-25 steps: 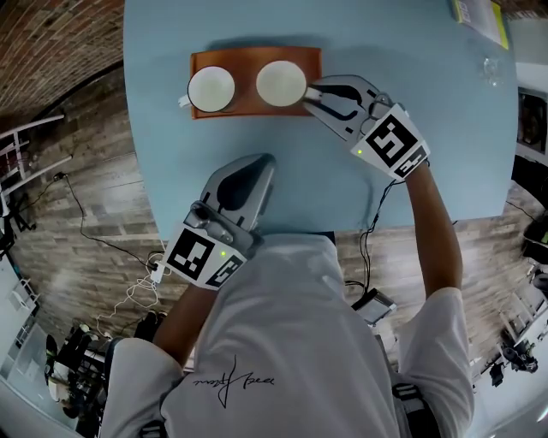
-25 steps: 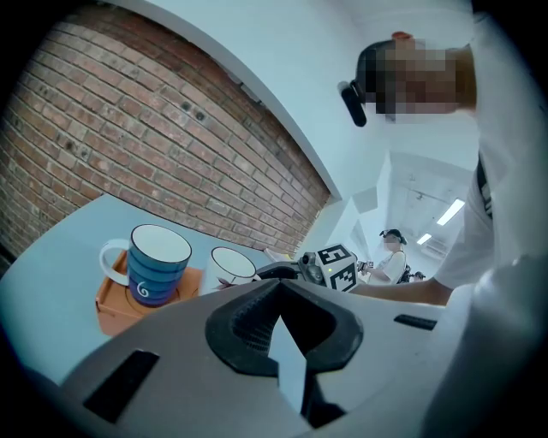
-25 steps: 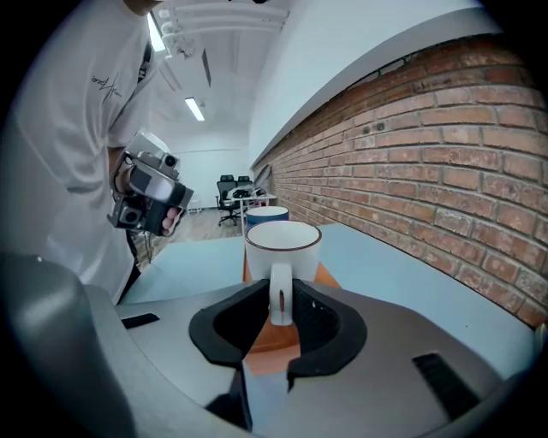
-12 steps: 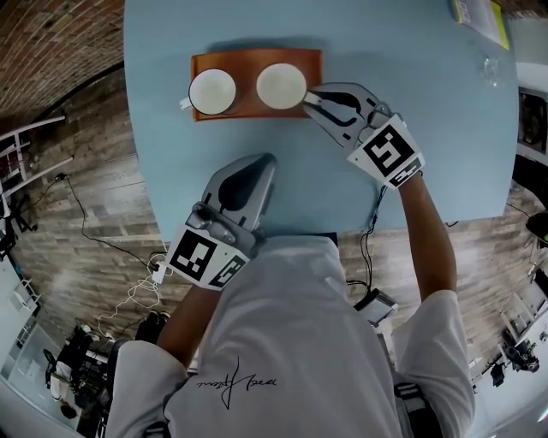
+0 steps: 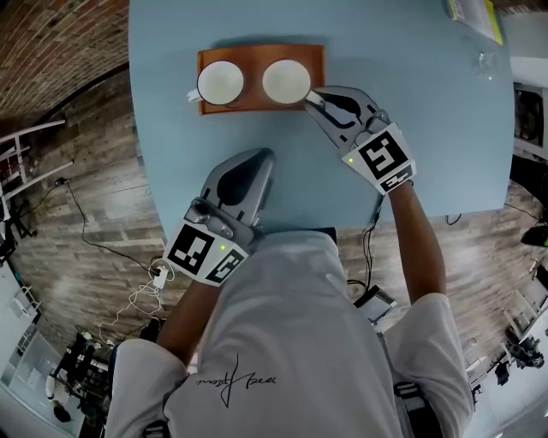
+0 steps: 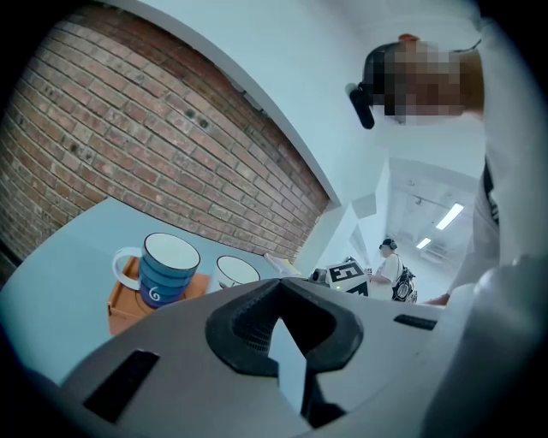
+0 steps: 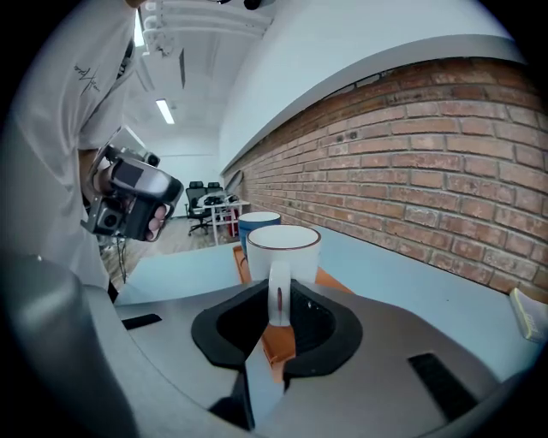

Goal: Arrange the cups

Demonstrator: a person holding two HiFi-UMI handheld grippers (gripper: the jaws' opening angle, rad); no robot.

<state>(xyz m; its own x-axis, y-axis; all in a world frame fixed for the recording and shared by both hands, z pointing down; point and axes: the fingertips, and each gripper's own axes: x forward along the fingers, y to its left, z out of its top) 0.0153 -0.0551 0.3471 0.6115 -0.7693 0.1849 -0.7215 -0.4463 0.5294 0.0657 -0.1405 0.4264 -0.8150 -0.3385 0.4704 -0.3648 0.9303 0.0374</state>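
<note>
Two cups stand on an orange-brown tray (image 5: 253, 103) at the far side of the light blue table. The blue cup (image 5: 220, 83) is at the left, with its handle pointing left. The white cup (image 5: 286, 81) is at the right. My right gripper (image 5: 310, 96) reaches the white cup's right side. In the right gripper view the white cup (image 7: 282, 248) has its handle between the jaws, which are shut on it. My left gripper (image 5: 261, 158) lies shut and holds nothing, well short of the tray. From it I see the blue cup (image 6: 168, 269) and the white cup (image 6: 235, 271) ahead.
A yellow-green booklet (image 5: 469, 17) and a small clear object (image 5: 486, 62) lie at the table's far right corner. The table's near edge (image 5: 411, 205) runs just under both of my hands. Cables trail over the wooden floor at the left.
The right gripper's jaws have narrowed onto the white cup's handle, and its marker cube has rolled a little. The left gripper and both cups stay where they were.
</note>
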